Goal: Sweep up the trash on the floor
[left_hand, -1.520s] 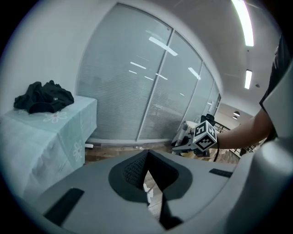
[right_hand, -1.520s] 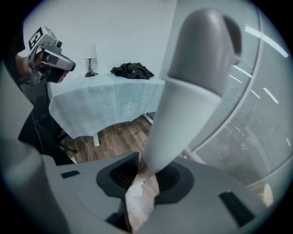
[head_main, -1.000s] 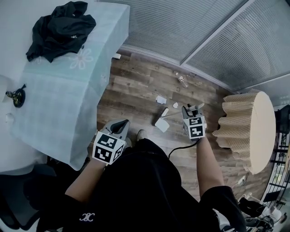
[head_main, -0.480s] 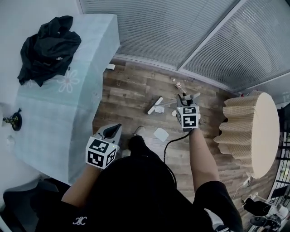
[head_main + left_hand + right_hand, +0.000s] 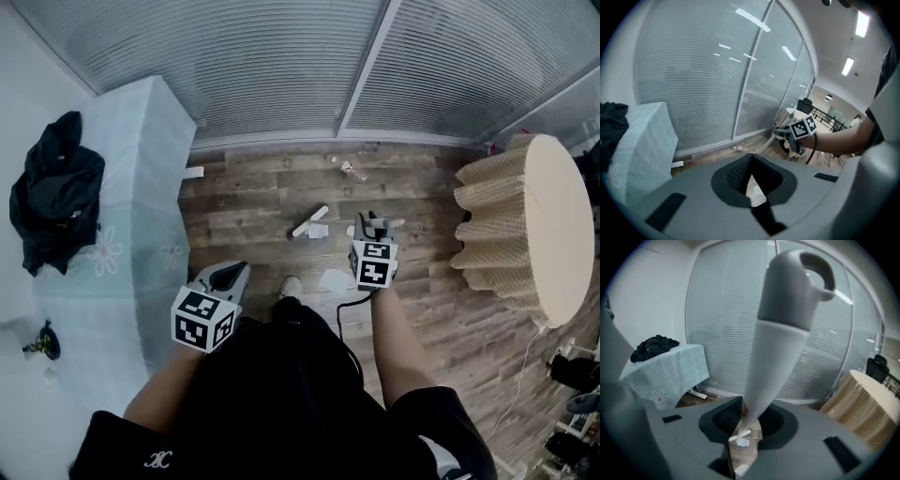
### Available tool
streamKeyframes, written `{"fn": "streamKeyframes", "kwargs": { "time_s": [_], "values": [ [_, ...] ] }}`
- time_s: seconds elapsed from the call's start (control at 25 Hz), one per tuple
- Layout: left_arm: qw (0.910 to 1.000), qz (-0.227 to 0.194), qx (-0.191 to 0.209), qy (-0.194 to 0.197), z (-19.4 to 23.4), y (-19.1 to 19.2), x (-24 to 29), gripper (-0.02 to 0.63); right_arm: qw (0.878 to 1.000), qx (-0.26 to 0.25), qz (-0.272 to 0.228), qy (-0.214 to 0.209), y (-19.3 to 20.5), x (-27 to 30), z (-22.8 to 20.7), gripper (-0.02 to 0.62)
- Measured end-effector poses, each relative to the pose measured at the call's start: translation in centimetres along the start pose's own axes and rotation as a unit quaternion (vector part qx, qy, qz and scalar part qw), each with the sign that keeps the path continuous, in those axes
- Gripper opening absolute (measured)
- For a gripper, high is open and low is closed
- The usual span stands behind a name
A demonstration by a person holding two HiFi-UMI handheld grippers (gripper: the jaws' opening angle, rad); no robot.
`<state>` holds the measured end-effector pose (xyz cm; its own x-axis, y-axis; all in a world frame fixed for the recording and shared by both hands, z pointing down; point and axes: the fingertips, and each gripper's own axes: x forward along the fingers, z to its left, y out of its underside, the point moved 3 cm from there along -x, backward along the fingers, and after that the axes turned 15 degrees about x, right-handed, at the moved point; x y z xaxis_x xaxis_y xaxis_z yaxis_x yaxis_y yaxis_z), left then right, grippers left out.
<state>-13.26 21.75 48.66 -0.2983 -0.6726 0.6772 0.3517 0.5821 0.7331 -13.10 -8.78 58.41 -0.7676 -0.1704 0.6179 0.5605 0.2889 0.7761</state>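
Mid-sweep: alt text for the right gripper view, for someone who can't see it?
The right gripper is shut on a white broom handle with a grey hanging loop, which rises up the frame's middle. Below the jaws lie white paper scraps on wood floor; a cloth-covered table with a black garment stands left, window blinds behind.

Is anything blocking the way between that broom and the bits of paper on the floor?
Nothing visible does. The right gripper holds the broom, and the broom head lies on the wooden floor next to a paper scrap. The table and the wicker stand sit off to the sides.
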Motion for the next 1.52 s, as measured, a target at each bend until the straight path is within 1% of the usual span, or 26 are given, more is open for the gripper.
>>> {"fn": "streamKeyframes", "kwargs": {
  "time_s": [0.12,0.24,0.32,0.44,0.52,0.56,0.64,0.72,0.84,0.92,0.96,1.0,1.08,1.2,1.28,1.36,1.44,1.52],
  "values": [
    [0.9987,0.0,0.037,0.036,-0.4,-3.3,3.9,-0.006,0.999,0.029,-0.002,0.024,1.4,-1.3,-2.1,0.104],
    [0.9931,0.001,0.078,0.087,-2.0,-6.3,7.3,-0.005,0.995,0.079,0.0,0.062,2.9,-3.3,-4.6,0.104],
    [0.9862,0.004,0.108,0.126,-3.0,-8.2,9.8,-0.005,0.99,0.109,0.0,0.089,3.6,-4.3,-6.0,0.106],
    [0.9722,0.007,0.15,0.18,-4.3,-10.7,13.2,-0.005,0.981,0.145,0.0,0.126,4.7,-5.2,-7.5,0.106],
    [0.9587,0.01,0.18,0.22,-4.9,-12.3,15.6,-0.005,0.973,0.172,-0.001,0.152,5.3,-5.6,-8.2,0.106],
    [0.9498,0.013,0.197,0.243,-5.1,-13.1,16.9,-0.005,0.968,0.187,-0.001,0.167,5.6,-5.8,-8.4,0.106],
    [0.9285,0.021,0.231,0.29,-5.8,-14.5,19.2,-0.005,0.955,0.219,-0.003,0.201,6.4,-6.6,-8.6,0.106],
    [0.9046,0.026,0.264,0.333,-6.7,-16.0,20.8,-0.005,0.935,0.26,-0.008,0.243,7.6,-8.0,-8.9,0.107],
    [0.8716,0.016,0.312,0.378,-7.7,-18.2,22.0,-0.005,0.9,0.316,-0.013,0.302,9.5,-10.1,-8.4,0.107],
    [0.8533,0.01,0.334,0.4,-7.5,-19.5,22.8,-0.005,0.88,0.34,-0.015,0.332,10.3,-11.0,-7.4,0.109],
    [0.8465,0.01,0.34,0.41,-7.3,-20.1,23.3,-0.005,0.871,0.35,-0.016,0.345,10.3,-11.3,-7.1,0.11],
    [0.8414,0.012,0.344,0.417,-7.2,-20.6,23.9,-0.005,0.863,0.359,-0.019,0.355,10.2,-11.6,-6.9,0.11],
    [0.8339,0.018,0.349,0.427,-7.3,-21.2,25.0,-0.005,0.851,0.372,-0.022,0.37,10.1,-12.2,-6.9,0.11],
    [0.8218,0.024,0.352,0.447,-8.8,-20.7,25.3,-0.005,0.837,0.379,-0.019,0.394,11.2,-13.9,-6.8,0.11],
    [0.8115,0.023,0.356,0.463,-10.4,-20.3,25.0,-0.006,0.83,0.377,-0.02,0.41,11.9,-15.1,-7.3,0.109],
    [0.7998,0.02,0.364,0.477,-12.0,-19.9,24.5,-0.006,0.83,0.372,-0.02,0.415,12.3,-16.0,-7.7,0.107],
    [0.7907,0.014,0.374,0.484,-13.2,-19.7,23.8,-0.005,0.836,0.363,-0.016,0.41,12.4,-16.5,-7.9,0.107],
    [0.7882,0.007,0.38,0.484,-13.8,-19.9,23.5,-0.005,0.843,0.355,-0.017,0.404,12.1,-16.8,-8.3,0.107]
  ]
}}
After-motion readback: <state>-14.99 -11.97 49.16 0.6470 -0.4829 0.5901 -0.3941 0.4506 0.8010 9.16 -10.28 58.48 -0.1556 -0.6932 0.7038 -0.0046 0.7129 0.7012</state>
